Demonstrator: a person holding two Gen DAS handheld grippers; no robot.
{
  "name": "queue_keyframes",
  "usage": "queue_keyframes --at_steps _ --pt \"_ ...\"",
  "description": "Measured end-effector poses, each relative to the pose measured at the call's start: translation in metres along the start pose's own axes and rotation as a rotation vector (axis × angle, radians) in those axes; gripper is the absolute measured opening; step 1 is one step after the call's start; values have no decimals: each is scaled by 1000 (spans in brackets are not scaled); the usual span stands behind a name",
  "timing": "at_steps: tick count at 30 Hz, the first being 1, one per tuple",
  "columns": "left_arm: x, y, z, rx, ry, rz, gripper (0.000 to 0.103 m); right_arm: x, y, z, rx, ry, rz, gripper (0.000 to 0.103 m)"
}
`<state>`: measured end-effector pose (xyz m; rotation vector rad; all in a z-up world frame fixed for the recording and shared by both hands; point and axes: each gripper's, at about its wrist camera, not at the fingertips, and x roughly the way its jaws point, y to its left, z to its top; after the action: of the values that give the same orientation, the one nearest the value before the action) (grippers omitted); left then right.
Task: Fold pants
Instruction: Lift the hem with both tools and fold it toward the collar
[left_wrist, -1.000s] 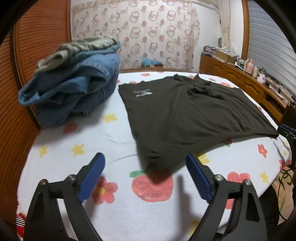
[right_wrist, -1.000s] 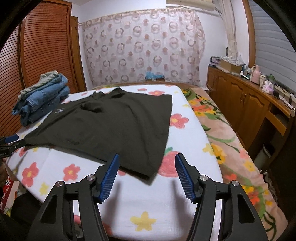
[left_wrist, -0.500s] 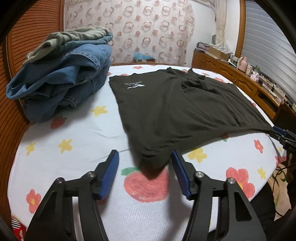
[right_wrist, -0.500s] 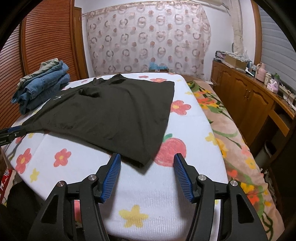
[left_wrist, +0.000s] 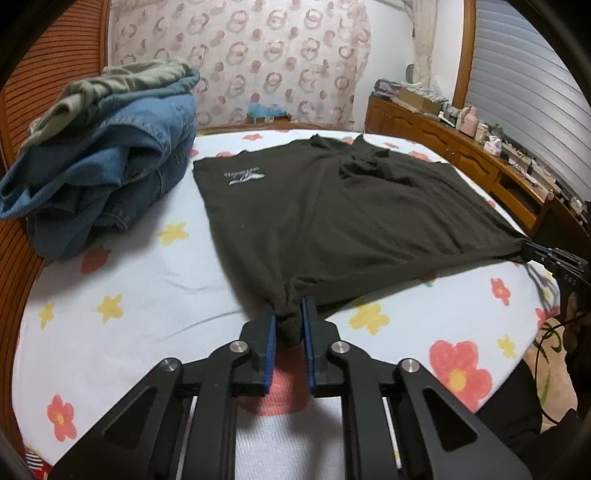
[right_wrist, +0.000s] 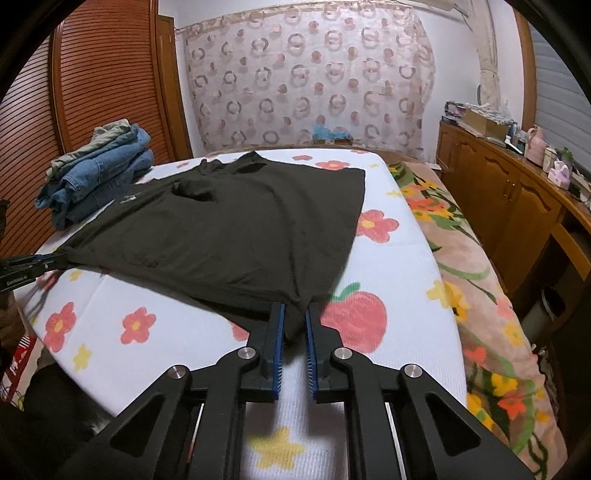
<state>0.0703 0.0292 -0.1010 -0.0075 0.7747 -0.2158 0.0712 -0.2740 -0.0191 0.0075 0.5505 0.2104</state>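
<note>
The dark pants (left_wrist: 332, 206) lie flat on the flowered bed (left_wrist: 140, 280), long axis running away from you toward the curtain. Your left tongs (left_wrist: 288, 325) have just closed on the near left corner, and your right tongs (right_wrist: 293, 321) have just closed, pinching the near right corner.
</note>
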Motion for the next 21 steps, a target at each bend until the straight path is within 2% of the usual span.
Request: queue_keyframes --at_steps 9,21 --pt "-29 -4 6 10 -28 -27 10 -21 -5 -2 12 -29 24 8" --pt "-62 -15 -4 29 -27 -59 10 -64 -10 -6 5 -70 38 8"
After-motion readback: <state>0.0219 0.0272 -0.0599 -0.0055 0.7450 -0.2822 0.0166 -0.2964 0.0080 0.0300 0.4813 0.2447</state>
